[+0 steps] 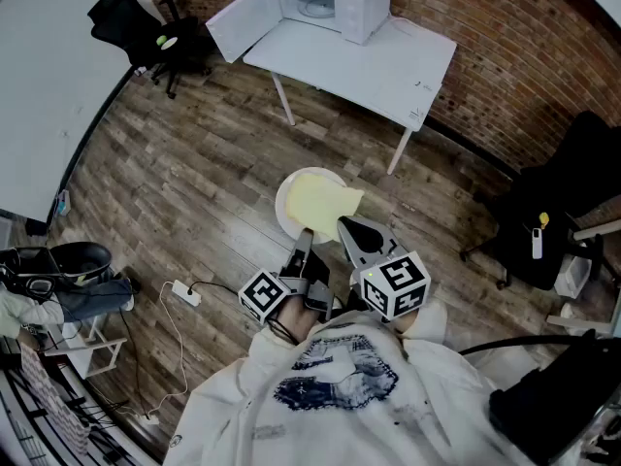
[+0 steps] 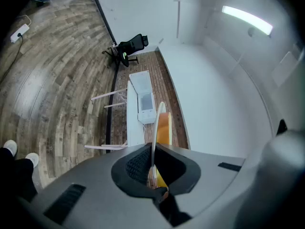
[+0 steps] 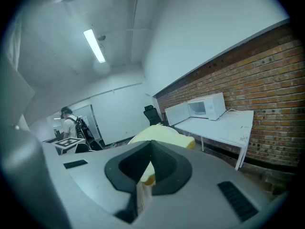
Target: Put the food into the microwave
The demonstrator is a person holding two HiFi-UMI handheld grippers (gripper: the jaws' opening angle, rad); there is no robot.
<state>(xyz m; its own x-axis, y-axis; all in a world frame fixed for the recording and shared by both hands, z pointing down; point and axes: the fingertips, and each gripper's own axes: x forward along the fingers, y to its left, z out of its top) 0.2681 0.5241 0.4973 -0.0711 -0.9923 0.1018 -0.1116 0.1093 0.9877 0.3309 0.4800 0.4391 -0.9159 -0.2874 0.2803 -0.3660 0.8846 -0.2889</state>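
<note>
Even, bright light from a ceiling strip (image 3: 94, 45); fisheye edges darken, perhaps slightly soft.

The plate (image 1: 287, 198) is showing white, and the food (image 1: 325, 202) on it is showing pale yellow, going deeper orange-yellow along its edge in the left gripper view. The microwave (image 1: 335, 3) and the table (image 1: 378, 66) are both showing white against a wall (image 1: 505, 56) patterned in red-brown brick. The floor (image 1: 184, 192) is running in grey-brown wood planks. The left gripper (image 1: 305, 233) and the right gripper (image 1: 347, 227) are showing grey, and their marker cubes (image 1: 400, 284) are bearing black-and-white squares. The person's top (image 1: 335, 396) is showing off-white with a blue print.
</note>
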